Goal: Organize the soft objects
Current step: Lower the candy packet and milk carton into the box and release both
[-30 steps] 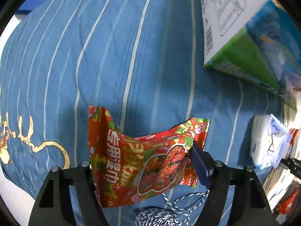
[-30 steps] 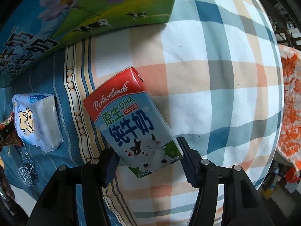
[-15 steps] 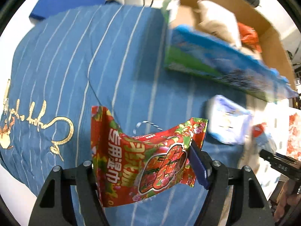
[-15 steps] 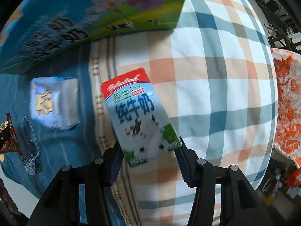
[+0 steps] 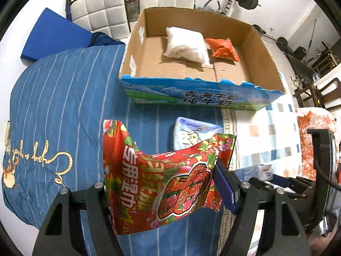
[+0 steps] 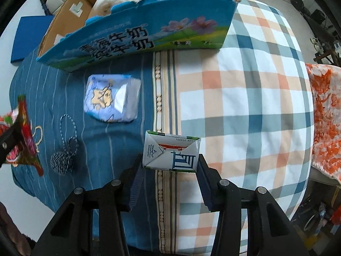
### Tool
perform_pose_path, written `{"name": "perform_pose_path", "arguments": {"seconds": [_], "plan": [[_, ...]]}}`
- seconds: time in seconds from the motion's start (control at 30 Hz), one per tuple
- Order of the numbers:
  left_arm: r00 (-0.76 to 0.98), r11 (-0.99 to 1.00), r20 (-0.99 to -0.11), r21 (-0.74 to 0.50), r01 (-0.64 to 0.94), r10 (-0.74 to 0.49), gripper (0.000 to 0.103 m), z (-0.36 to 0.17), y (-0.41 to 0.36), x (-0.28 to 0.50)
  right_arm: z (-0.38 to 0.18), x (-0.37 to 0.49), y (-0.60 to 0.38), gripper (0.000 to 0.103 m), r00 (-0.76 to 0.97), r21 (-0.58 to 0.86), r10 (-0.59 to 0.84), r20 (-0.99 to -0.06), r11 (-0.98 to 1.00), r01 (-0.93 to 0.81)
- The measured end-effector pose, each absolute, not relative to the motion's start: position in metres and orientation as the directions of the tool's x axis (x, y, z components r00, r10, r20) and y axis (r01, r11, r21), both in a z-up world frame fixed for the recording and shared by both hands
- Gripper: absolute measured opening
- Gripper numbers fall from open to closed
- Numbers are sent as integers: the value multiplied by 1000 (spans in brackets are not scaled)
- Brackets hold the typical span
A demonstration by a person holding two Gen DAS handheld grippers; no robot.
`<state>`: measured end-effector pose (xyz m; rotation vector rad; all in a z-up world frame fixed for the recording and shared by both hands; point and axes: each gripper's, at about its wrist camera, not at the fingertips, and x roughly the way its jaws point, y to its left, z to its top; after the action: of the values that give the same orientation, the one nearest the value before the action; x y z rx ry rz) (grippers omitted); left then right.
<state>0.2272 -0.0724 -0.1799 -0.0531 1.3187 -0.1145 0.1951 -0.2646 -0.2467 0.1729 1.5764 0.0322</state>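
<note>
My left gripper is shut on a red floral snack bag and holds it up above the blue striped bedding, short of the open cardboard box. The box holds a white pillow pack and an orange bag. My right gripper is shut on a milk carton, held end-on over the bedding. A blue tissue pack and a blue-white yarn ball lie on the blue cloth in front of the box.
A checked quilt covers the right side, an orange patterned cloth lies beyond it. White chairs and a blue mat stand behind the box. The right gripper's body shows in the left wrist view.
Both grippers have risen and tilted up, so the box interior now shows. The milk carton has turned end-on in the right gripper. The snack bag stays held in the left.
</note>
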Motion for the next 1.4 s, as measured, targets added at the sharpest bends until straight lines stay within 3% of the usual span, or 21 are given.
{"name": "perform_pose_path", "arguments": {"seconds": [0.3, 0.53, 0.97, 1.17, 1.4], "plan": [[252, 986, -954, -147, 73, -161, 71, -166, -90, 227, -225, 199, -278, 49, 55, 173, 169, -984, 982, 73], [295, 976, -931, -194, 103, -216, 71, -132, -99, 237, -168, 213, -285, 49, 157, 228, 216, -964, 972, 62], [357, 970, -902, -219, 104, -242, 71, -96, -95, 312, -107, 284, -303, 49, 302, 258, 225, -926, 963, 75], [294, 976, -931, -192, 105, -215, 71, -123, -97, 365, -120, 340, -301, 49, 335, 170, 134, -933, 982, 81], [200, 984, -965, -155, 84, -169, 71, -175, -99, 418, -187, 416, -297, 49, 281, 93, 55, -958, 988, 122]]}}
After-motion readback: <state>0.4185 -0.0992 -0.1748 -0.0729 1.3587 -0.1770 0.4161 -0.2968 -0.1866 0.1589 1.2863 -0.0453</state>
